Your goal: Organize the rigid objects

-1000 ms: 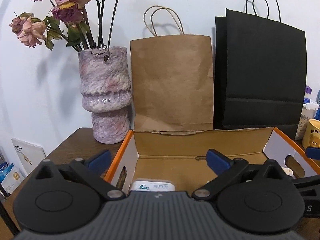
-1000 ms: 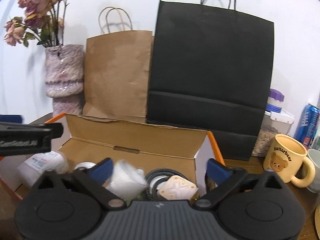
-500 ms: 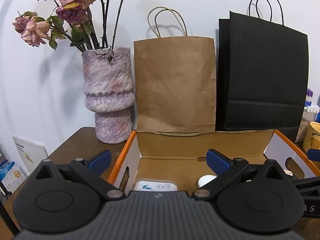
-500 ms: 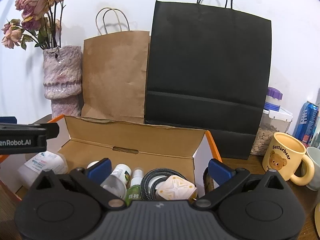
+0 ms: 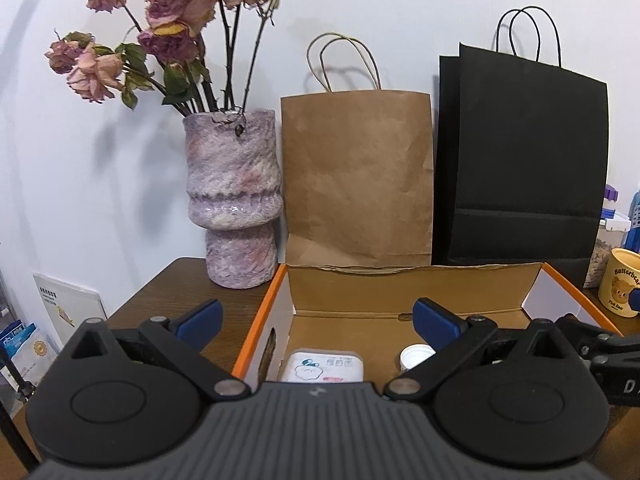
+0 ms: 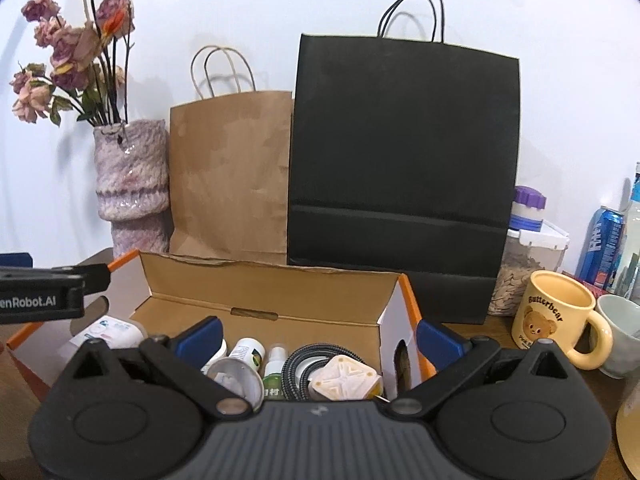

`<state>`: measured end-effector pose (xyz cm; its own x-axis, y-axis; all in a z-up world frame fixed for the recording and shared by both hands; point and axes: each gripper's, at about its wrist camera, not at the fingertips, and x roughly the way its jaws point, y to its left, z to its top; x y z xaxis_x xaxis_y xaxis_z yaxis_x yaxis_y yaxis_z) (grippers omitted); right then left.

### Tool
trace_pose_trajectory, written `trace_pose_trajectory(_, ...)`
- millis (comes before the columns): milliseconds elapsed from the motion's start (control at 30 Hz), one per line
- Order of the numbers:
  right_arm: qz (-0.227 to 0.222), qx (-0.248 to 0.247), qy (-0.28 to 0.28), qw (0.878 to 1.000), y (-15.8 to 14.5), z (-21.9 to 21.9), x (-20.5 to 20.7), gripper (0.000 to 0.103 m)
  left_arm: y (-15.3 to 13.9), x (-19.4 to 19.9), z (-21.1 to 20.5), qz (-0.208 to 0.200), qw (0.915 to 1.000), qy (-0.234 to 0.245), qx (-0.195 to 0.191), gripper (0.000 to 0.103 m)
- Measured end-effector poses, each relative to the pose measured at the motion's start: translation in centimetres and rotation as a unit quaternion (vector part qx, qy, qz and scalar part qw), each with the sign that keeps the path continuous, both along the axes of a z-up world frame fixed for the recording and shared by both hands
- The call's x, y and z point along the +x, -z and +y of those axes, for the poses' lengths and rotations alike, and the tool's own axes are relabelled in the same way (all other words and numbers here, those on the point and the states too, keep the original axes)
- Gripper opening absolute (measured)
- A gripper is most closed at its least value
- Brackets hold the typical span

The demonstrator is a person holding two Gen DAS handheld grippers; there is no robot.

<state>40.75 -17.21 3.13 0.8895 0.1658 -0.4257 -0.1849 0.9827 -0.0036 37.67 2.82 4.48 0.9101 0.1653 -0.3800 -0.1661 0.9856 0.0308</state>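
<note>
Cardboard box (image 6: 264, 280): orange-edged, lid flap folded up at the back, standing on the counter (image 5: 168, 292) in front of the two bags; holds the task's small items.
Box contents, left end: white wipes packet (image 5: 326, 366) lying flat; white bottle cap (image 5: 416, 356) just beside it to the right.
Box contents, right end: clear cup (image 6: 236, 380) on its side, white bottle (image 6: 248, 350), small green spray bottle (image 6: 276, 372), coiled braided cable (image 6: 304, 360), cream cube-shaped charger (image 6: 344, 378), all close together.
Left tongs (image 5: 318, 322): spread wide apart, gripping nothing; level, facing the wall, hovering over the left end of the box, left fingertip outside the box wall, right fingertip over the interior.
Right tongs (image 6: 320, 334): spread wide apart, gripping nothing; level, poised over the right end of the box, right fingertip beyond the end wall.
Relation: each tool shows at the edge of the other's view, side by side.
Counter: dark brown wood, set against a white wall.
Behind box: mottled purple vase (image 5: 234, 200) with dried roses (image 5: 160, 36) at left; brown paper bag (image 5: 358, 180) in the middle; black paper bag (image 6: 404, 152) at right, all upright.
Right of box: yellow bear mug (image 6: 556, 316), pale cup (image 6: 620, 332) touching its handle side, clear container with purple lid (image 6: 528, 248), blue can (image 6: 602, 240).
Left of counter: white booklet (image 5: 66, 304) propped lower down.
</note>
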Motion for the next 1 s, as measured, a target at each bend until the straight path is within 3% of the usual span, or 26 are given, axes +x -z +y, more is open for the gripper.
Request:
trace_pose_trajectory(267, -0.007, 0.008, -0.002, 1.0, -1.1, -1.1, -3.4, 0.103, -0.9, -4.0, 0.2, -0.008, 0.9999, 0.006, -0.004, 0.103)
trace_pose_trajectory(1000, -0.015, 0.006, -0.032, 0.999, -3.8, -1.5, -18.2, 0.103, -2.6, -18.8, -1.0, -0.002, 0.999, 0.043, -0.009, 0.103)
